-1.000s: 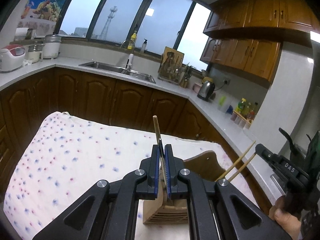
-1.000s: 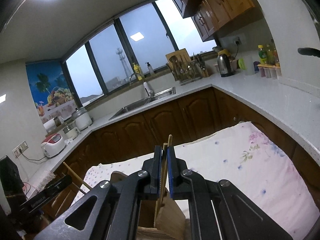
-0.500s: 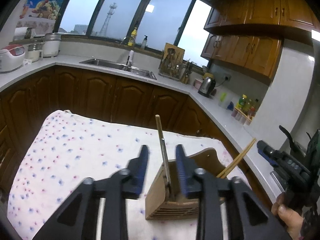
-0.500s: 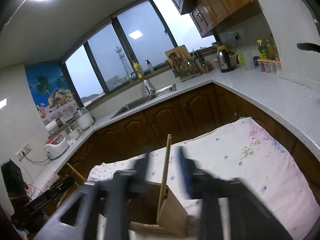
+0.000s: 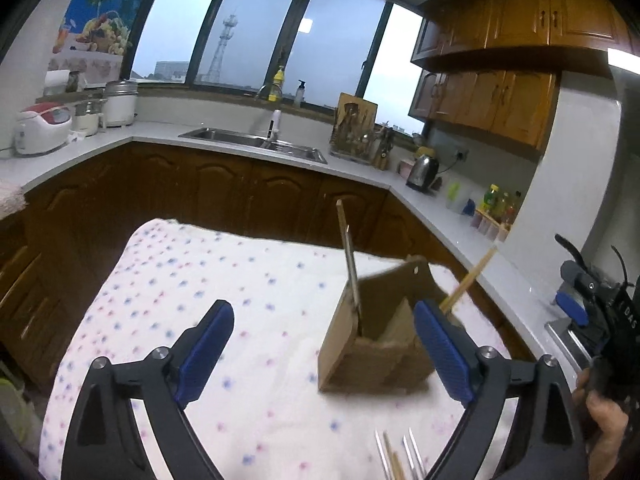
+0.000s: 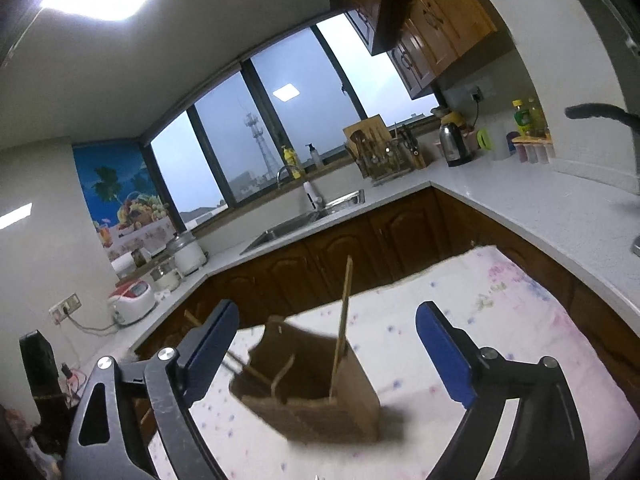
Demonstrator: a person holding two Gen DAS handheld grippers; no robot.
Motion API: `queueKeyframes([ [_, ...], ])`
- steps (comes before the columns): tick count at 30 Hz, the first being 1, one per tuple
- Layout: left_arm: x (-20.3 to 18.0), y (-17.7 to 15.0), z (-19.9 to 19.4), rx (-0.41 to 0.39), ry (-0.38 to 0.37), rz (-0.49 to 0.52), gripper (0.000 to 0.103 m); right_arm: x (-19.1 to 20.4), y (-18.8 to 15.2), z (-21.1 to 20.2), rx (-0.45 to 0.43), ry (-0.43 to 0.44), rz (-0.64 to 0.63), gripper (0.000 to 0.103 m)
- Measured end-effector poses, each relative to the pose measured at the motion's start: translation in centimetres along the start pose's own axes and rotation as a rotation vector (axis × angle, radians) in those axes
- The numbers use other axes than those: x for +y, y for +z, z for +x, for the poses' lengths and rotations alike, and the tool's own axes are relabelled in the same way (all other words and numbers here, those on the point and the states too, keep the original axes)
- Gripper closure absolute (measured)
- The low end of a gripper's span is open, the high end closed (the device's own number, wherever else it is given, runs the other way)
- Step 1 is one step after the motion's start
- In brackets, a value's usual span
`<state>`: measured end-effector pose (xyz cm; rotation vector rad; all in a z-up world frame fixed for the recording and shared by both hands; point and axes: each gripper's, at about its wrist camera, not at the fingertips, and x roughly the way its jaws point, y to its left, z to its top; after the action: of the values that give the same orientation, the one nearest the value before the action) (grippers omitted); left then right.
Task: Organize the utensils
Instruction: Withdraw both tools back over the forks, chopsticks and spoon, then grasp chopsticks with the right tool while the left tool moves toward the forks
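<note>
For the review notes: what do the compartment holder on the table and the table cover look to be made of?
The utensil holder looks like unpainted wood, matte light brown, with flat board-like walls and dividers; blur hides any grain, so bamboo or fibreboard is possible. The table cover looks like soft cloth: white with small red and blue printed dots, a matte surface and a wavy, uneven far edge.

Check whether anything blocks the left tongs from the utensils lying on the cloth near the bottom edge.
Nothing visible does. The loose utensils lie on the spotted cloth just below the open left tongs; the wooden holder stands farther away, behind them.
</note>
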<state>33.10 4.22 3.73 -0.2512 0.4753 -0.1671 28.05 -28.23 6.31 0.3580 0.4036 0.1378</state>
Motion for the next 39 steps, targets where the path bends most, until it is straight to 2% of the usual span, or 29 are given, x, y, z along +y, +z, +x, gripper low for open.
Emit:
queueKeyframes([
  [12,1.3,-5.4,-7.8,0.093,0.006,-0.067,0.009,0.1,-6.9,-6.4,0.117,-0.036,-0.068,0.011],
  [19,0.5,-7.1,-10.2,0.146,0.013,-0.075,0.009,-0.7,-9.8,-9.0,0.153,-0.059,-0.07,0.011],
  [28,-1.6,-8.5,-10.7,0.21,0.009,-0.044,0.009,-1.6,-11.3,-9.4,0.187,-0.067,-0.058,0.011],
  [39,-3.0,-8.5,-9.0,0.275,0.022,-0.017,0.009,-2.7,-13.1,-7.0,0.308,-0.08,-0.057,0.012],
])
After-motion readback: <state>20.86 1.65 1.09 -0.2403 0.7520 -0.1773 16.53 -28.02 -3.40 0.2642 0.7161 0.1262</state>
